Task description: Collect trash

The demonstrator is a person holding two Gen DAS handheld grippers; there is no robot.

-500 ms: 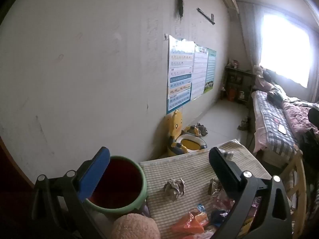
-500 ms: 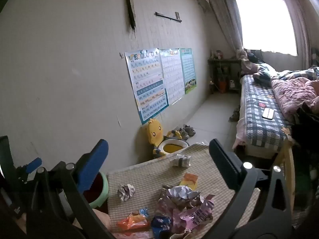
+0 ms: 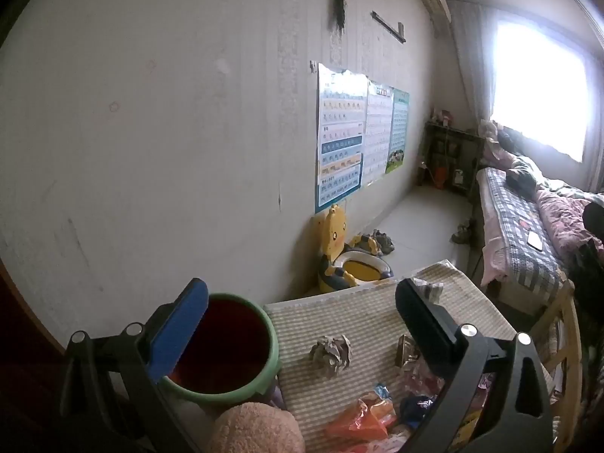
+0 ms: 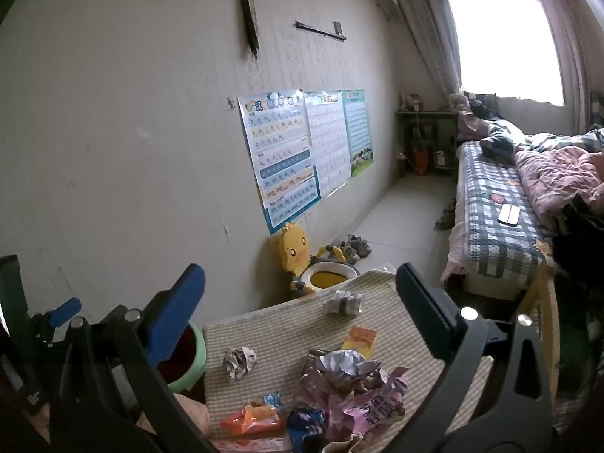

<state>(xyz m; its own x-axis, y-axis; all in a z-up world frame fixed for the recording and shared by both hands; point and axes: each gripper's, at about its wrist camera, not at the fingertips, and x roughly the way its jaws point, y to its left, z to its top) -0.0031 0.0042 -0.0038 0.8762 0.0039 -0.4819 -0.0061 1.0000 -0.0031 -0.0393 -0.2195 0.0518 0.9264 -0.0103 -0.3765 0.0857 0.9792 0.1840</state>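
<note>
A small table with a checked cloth [image 3: 362, 313] [image 4: 287, 324] carries litter: a crumpled paper ball [image 3: 331, 351] [image 4: 239, 361], an orange wrapper [image 3: 362, 417] [image 4: 253, 419], a heap of pink and silver wrappers [image 4: 351, 389], an orange packet [image 4: 360, 339] and a folded paper scrap [image 4: 342, 302]. A green-rimmed bin [image 3: 222, 343] [image 4: 188, 358] stands at the table's left edge. My left gripper [image 3: 302, 313] hangs open above bin and table, holding nothing. My right gripper [image 4: 300, 298] is open too, above the litter, empty.
A pink plush thing [image 3: 256, 428] lies in front of the bin. A yellow duck potty [image 3: 343, 260] [image 4: 305, 268] stands by the wall with posters [image 4: 302, 151]. A bed [image 4: 498, 211] fills the right side, a wooden chair [image 3: 558, 339] beside the table.
</note>
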